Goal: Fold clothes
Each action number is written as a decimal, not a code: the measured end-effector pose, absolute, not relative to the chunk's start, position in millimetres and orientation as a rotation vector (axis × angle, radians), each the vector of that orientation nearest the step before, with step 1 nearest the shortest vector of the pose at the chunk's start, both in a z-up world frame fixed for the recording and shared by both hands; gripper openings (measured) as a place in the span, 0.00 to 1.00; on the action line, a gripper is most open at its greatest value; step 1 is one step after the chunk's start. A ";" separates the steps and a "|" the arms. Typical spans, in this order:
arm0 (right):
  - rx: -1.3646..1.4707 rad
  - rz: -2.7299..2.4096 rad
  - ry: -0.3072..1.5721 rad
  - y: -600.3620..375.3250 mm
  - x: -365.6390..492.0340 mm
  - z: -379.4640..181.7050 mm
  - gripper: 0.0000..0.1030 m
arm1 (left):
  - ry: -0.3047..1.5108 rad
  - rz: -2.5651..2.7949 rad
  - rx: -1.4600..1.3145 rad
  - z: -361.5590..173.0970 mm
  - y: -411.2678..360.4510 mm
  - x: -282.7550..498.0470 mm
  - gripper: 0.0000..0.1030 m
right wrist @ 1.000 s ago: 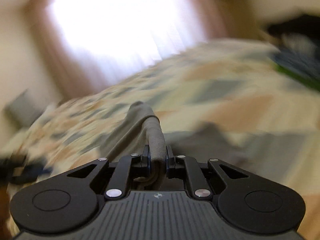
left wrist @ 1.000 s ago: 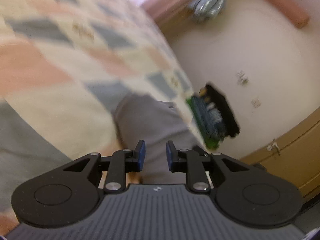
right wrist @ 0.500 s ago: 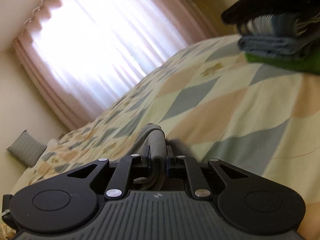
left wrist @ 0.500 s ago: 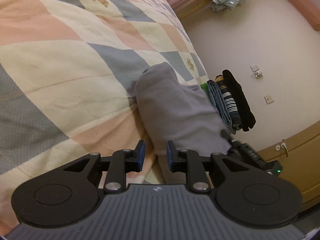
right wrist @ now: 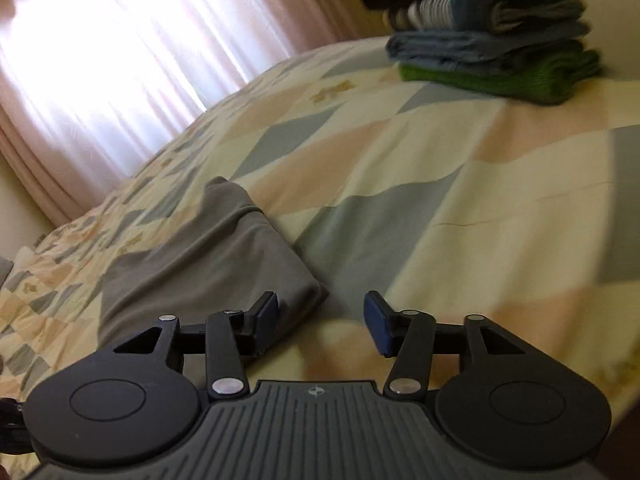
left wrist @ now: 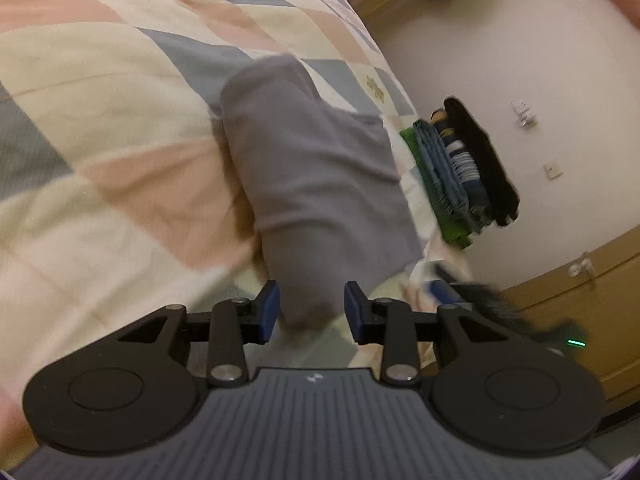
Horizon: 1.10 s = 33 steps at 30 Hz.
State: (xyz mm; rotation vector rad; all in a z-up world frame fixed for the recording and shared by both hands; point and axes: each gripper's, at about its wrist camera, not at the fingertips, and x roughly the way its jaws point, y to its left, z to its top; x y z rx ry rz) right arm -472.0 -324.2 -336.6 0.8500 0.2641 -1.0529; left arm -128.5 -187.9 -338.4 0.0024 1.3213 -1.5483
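A folded grey garment (left wrist: 312, 184) lies on the patchwork quilt (left wrist: 120, 128). My left gripper (left wrist: 312, 312) hangs just over its near end. Its jaws are opening; the garment's tip lies between the blue pads (left wrist: 270, 312), which do not press on it. In the right wrist view the same grey garment (right wrist: 208, 268) rests flat on the quilt (right wrist: 440, 184). My right gripper (right wrist: 322, 316) is opening wide with nothing in the gap. Its left fingertip (right wrist: 266, 310) sits over the garment's near corner.
A stack of folded clothes (right wrist: 492, 40), green at the bottom and black on top, sits near the bed's edge, also seen as the stack (left wrist: 460, 168) in the left wrist view. A wooden cabinet (left wrist: 580, 280) and wall stand beyond the bed. Bright curtains (right wrist: 120, 40) hang behind.
The right gripper let go of the grey fold it pinched; the garment now lies flat on the quilt. The left gripper's jaws widened and came in over the garment's near end.
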 end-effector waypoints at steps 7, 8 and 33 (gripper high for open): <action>0.786 -0.970 0.179 -236.7 -500.3 -286.1 0.63 | 1.297 -1.494 -0.121 -336.2 -143.4 -136.5 0.29; 0.782 -0.955 0.188 -231.8 -503.6 -285.0 0.64 | 1.297 -1.497 -0.131 -334.2 -142.2 -137.3 0.29; 1.113 -0.826 0.249 -373.8 -477.7 -335.7 0.64 | 0.928 -2.062 0.970 -262.6 -491.4 -217.2 0.15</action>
